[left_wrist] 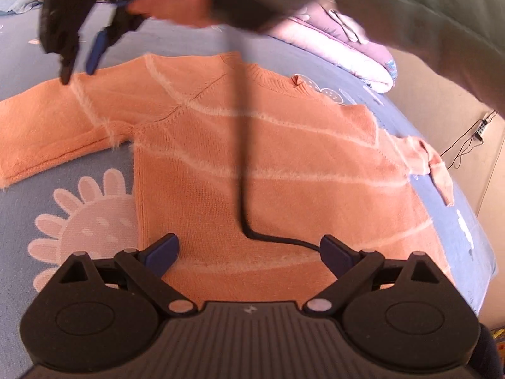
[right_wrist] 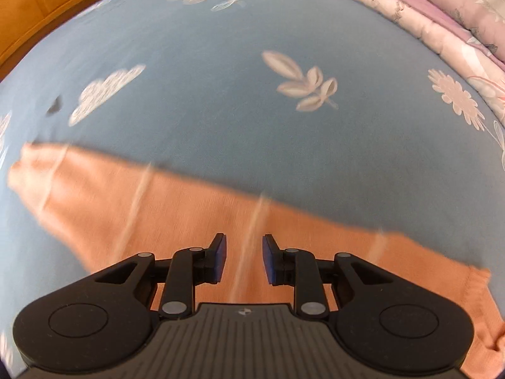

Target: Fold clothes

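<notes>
An orange knit sweater point(left_wrist: 252, 145) with pale stripes lies flat on the blue bed sheet point(left_wrist: 79, 195), sleeves spread to both sides. My left gripper point(left_wrist: 249, 249) is open wide and empty, just above the sweater's lower hem. My right gripper point(left_wrist: 79, 63) shows at the top left of the left wrist view, over the sweater's left sleeve point(left_wrist: 47, 126). In the right wrist view my right gripper point(right_wrist: 243, 259) is open and empty, hovering above that sleeve point(right_wrist: 189, 214), which lies across the sheet point(right_wrist: 221, 110).
A black cable point(left_wrist: 240, 158) hangs across the sweater. Folded pink and purple quilts point(left_wrist: 347, 44) lie at the far side of the bed, also in the right wrist view point(right_wrist: 442, 25). A wooden headboard point(right_wrist: 31, 9) stands beyond the bed. The bed edge point(left_wrist: 467, 221) is at the right.
</notes>
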A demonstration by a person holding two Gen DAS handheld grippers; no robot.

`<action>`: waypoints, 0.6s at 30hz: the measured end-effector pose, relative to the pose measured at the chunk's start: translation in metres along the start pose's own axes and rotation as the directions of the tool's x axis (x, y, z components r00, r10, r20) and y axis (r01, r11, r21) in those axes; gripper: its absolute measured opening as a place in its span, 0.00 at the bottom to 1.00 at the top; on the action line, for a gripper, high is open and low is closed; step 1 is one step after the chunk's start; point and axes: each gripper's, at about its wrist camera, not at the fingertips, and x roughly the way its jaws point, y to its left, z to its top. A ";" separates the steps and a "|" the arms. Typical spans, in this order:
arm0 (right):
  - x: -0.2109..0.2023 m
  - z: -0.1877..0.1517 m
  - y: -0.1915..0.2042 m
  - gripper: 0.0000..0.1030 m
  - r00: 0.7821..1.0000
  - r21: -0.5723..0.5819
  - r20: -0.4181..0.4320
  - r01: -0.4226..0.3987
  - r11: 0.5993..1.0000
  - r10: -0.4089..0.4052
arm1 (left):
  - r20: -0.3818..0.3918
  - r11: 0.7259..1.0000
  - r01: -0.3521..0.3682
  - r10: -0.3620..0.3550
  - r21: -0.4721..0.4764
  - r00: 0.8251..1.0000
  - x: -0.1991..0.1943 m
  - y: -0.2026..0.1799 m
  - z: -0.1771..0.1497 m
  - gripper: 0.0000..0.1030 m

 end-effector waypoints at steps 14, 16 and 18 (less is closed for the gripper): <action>-0.018 -0.050 -0.005 0.24 0.995 0.076 -0.032 -0.089 0.993 0.092 | -0.009 1.000 -0.001 0.001 0.017 1.000 0.007 -0.008 -0.005 0.93; -0.033 -0.052 -0.019 0.25 1.000 0.077 0.020 0.018 0.997 -0.019 | -0.008 1.000 0.010 -0.010 0.010 1.000 0.006 -0.007 -0.005 0.93; -0.033 -0.051 -0.043 0.25 0.993 0.145 0.040 0.104 0.984 -0.111 | -0.013 1.000 0.009 -0.009 0.014 1.000 0.006 -0.007 -0.007 0.93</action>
